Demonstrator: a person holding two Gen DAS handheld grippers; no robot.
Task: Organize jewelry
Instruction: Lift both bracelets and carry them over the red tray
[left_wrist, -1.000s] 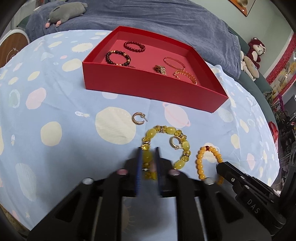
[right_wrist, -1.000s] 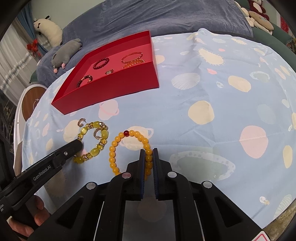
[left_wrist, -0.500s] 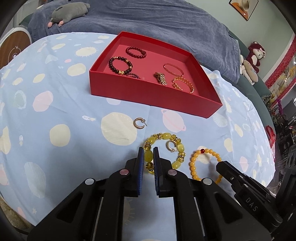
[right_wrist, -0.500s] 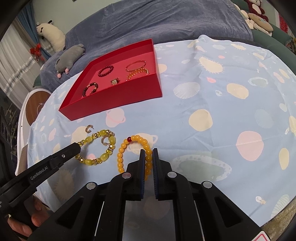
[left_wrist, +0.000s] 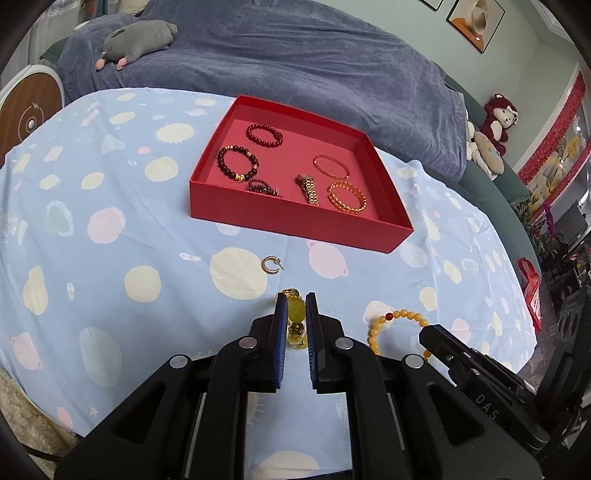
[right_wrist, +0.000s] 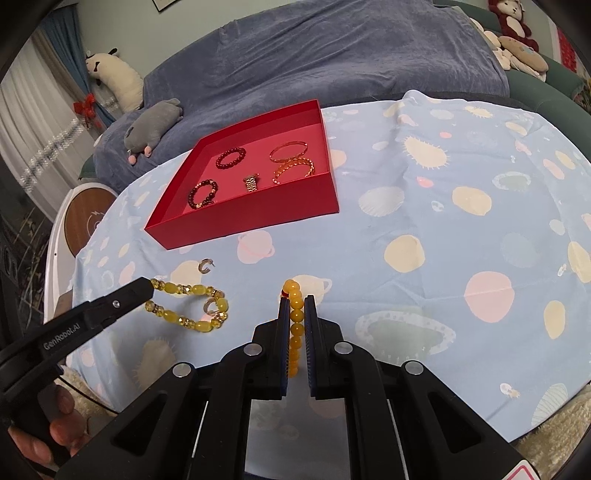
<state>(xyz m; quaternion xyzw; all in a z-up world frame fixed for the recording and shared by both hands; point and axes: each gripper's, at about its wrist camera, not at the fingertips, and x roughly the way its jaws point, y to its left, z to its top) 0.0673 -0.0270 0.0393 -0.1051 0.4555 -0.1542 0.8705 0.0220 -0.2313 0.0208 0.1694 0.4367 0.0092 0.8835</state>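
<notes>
both grippers are loaded at once, folks: the left gripper has its fingers pinching a big bead of the chunky yellow bracelet, and the right gripper has its fingers clamped on the strand of the orange bead bracelet. each holds by a single stretch of beads, so the rest of the loop can hang free for the carry, a sensible grip for floppy strings. the red tray sits at twelve o'clock on the tabletop, open side up, already holding dark bead bracelets and gold bangles, so it reads as the drop-off for both. one small hoop earring lies alone on the blue cloth, between tray and grippers at about eleven o'clock from the left fingers. a second hoop appears hooked among the yellow beads, riding along by accident i'd say. hard to tell whether either loop is fully clear of the cloth. in the left view most of the yellow bracelet hides behind the fingers, and the orange loop is partly cut off by the right gripper's tip.
</notes>
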